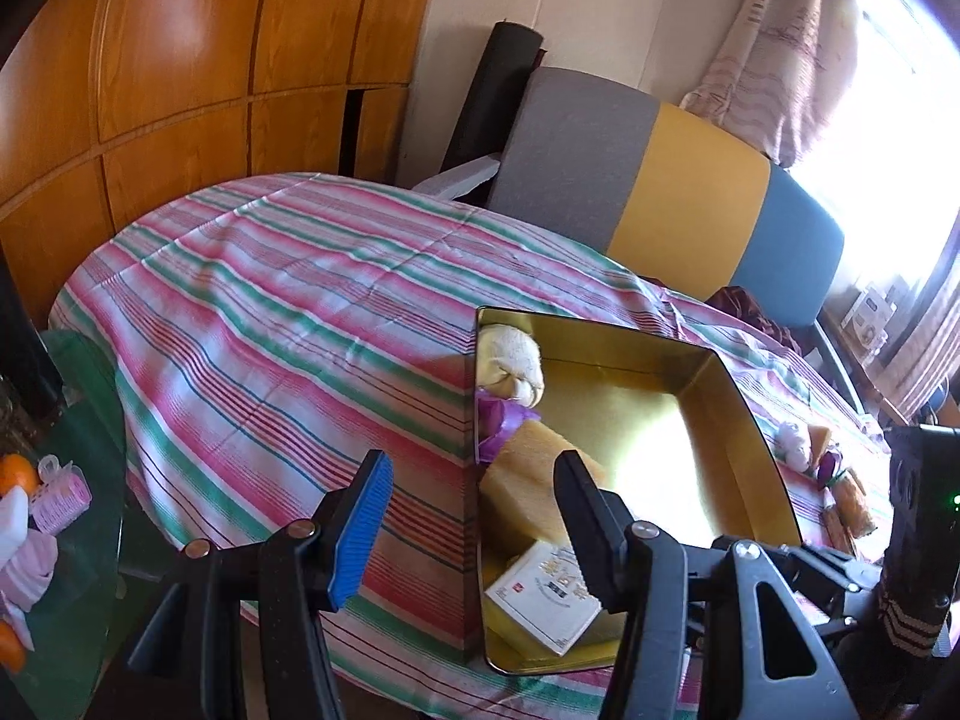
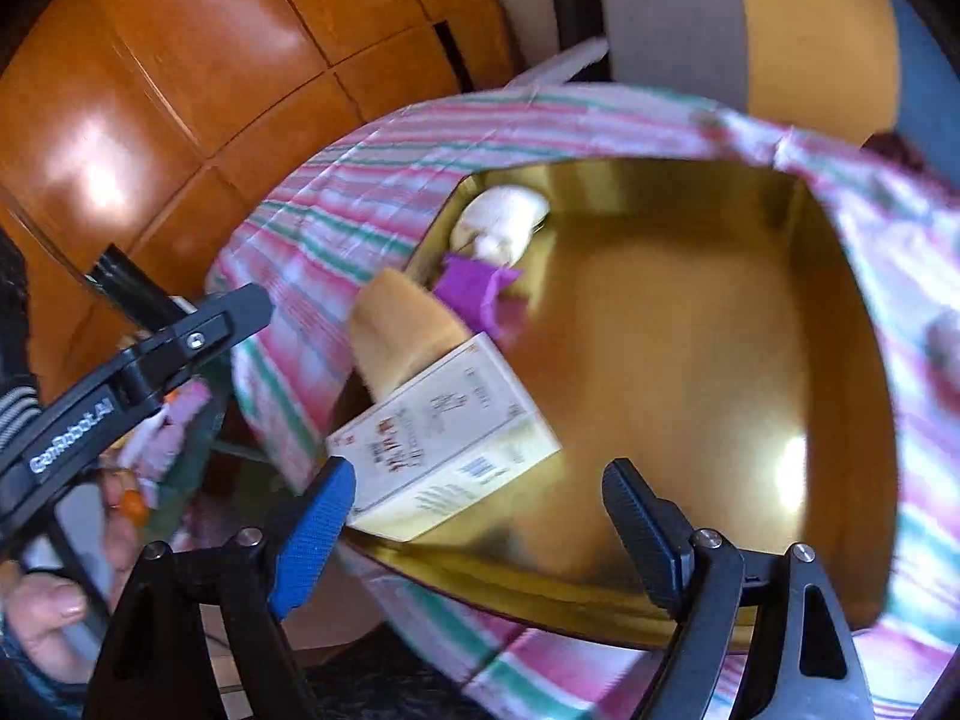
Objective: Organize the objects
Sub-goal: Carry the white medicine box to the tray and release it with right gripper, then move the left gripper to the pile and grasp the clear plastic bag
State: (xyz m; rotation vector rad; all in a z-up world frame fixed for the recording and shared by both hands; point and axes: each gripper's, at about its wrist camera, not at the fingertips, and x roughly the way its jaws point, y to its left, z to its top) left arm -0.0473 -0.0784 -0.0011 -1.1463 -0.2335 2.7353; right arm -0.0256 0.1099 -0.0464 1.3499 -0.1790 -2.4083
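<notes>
Both of my grippers hang empty over the open gold tin on the striped counter.

My left gripper (image 1: 468, 522) has its jaws partly apart with nothing between them, poised at the near left wall of the gold rectangular metal tin (image 1: 738, 384). My right gripper (image 2: 480, 516) has its jaws spread wide and empty above the same tin's near rim. Inside the tin lie a white-and-cream printed cardboard box (image 2: 444, 438), a tan block (image 2: 402, 330) leaning beside it, and a white plush figure with purple ribbon (image 2: 498, 228) at the far corner. The tin rests on the pink, green and white striped tablecloth (image 1: 270, 312).
</notes>
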